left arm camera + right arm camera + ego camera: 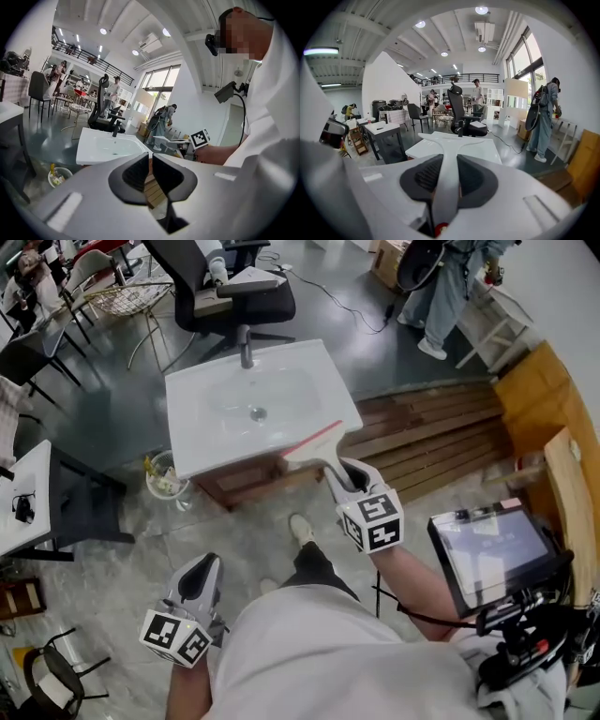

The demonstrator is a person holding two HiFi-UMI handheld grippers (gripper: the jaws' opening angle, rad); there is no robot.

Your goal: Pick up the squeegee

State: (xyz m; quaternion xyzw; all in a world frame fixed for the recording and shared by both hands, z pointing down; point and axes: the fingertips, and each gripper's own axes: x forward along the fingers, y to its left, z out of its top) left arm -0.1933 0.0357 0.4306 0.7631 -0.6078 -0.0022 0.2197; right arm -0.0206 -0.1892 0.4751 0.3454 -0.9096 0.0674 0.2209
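Note:
The squeegee (317, 440) has a white handle and a wide head with a red blade edge. My right gripper (343, 476) is shut on its handle and holds it in the air above the front right corner of the white sink (202, 442). In the right gripper view the squeegee (449, 149) runs forward between the dark pads of the right gripper (445, 177), its T-shaped head pointing at the sink. My left gripper (201, 570) hangs low at the lower left, over the floor, shut with nothing in it. The left gripper view shows the left gripper (150, 171) with its pads close together.
The sink has a dark faucet (246, 345) at its far edge and sits on a wooden base. A small bin (164, 476) stands by its left front corner. Wooden pallets (422, 432) lie to the right. A black office chair (234, 292) stands behind, and a table (23, 498) stands at the left.

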